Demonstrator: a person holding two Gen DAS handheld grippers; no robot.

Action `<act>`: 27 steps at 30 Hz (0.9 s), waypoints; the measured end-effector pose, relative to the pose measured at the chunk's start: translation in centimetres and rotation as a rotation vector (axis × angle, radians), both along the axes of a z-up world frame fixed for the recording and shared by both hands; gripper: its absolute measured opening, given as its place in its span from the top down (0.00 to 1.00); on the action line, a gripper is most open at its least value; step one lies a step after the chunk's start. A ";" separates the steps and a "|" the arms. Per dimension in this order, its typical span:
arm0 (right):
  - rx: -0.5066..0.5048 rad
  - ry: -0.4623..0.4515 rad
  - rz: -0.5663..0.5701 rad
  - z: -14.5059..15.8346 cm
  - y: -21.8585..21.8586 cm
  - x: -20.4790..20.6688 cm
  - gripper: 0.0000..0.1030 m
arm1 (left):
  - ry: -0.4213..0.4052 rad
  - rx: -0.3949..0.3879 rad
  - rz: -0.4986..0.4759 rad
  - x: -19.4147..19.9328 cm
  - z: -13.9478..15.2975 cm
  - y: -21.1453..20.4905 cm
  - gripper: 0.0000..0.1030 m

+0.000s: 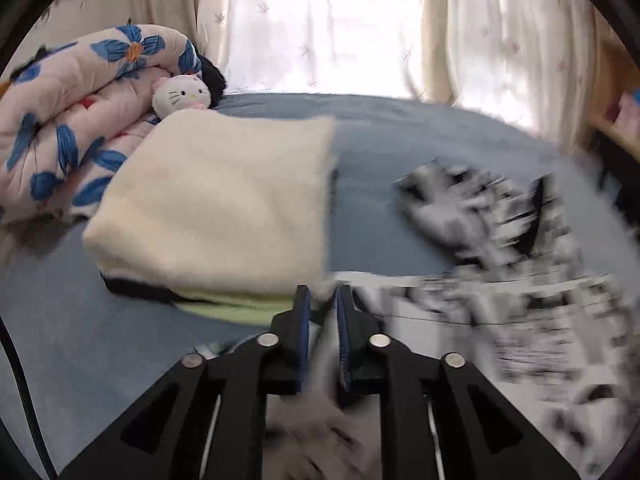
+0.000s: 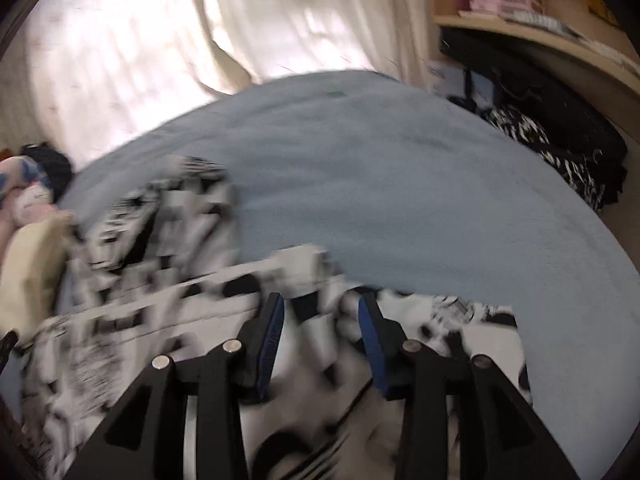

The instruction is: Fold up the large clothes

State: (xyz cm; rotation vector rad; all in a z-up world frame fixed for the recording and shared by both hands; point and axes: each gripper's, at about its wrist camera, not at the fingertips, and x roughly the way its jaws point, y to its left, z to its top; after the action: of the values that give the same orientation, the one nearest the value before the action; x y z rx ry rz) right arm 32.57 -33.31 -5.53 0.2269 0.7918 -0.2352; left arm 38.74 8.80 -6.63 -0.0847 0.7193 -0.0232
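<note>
Beside the cream folded stack [image 1: 216, 200], my left tool [image 1: 322, 300] barely pinches the patterned garment [image 2: 132, 320], right tool [image 2: 322, 308] apart above it; cloth could slip, spoiling the fold.

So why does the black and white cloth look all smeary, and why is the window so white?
Left wrist view: the black-and-white patterned garment is motion-blurred and the backlit sheer curtain glares white; right wrist view: blurry too, with fisheye bending the blue bedspread.

The blue bed [image 2: 380, 184] is bare and free in its far and right part. On the left, the folded cream stack [image 1: 216, 200], the flowered quilt [image 1: 60, 128] and a plush toy [image 1: 182, 94] block the way. The black-and-white garment [image 2: 160, 280] covers the near side.
</note>
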 end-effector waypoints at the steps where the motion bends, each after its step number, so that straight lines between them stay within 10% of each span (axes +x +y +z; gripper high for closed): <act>1: 0.021 0.008 0.059 0.5 2.2 -0.8 0.62 | -0.005 -0.037 -0.022 -1.2 0.9 -0.6 0.80; 6: 0.084 0.078 0.318 -0.9 12.6 -3.8 0.62 | 0.083 -0.107 -0.098 -6.5 0.3 -5.7 0.75; 11: -0.067 0.148 0.429 -5.3 16.5 -6.7 0.65 | 0.198 0.074 -0.055 -8.5 -5.9 -6.4 0.75; 21: -0.244 0.210 0.094 -5.7 1.1 -8.4 0.65 | 0.141 0.169 0.033 -11.2 -8.3 3.1 0.75; 24: -0.161 0.166 0.004 -5.7 -4.7 -10.2 0.99 | 0.136 0.168 0.033 -11.3 -8.1 3.3 0.75; 27: -0.116 0.148 -0.051 -5.2 -7.0 -11.0 1.00 | 0.145 0.154 0.040 -10.7 -8.2 3.8 0.75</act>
State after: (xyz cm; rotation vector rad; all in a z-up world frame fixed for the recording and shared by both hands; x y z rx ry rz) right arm 21.53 -40.28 -10.69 0.1215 0.9166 -0.3482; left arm 28.09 12.56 -14.83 0.0471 0.8613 0.0771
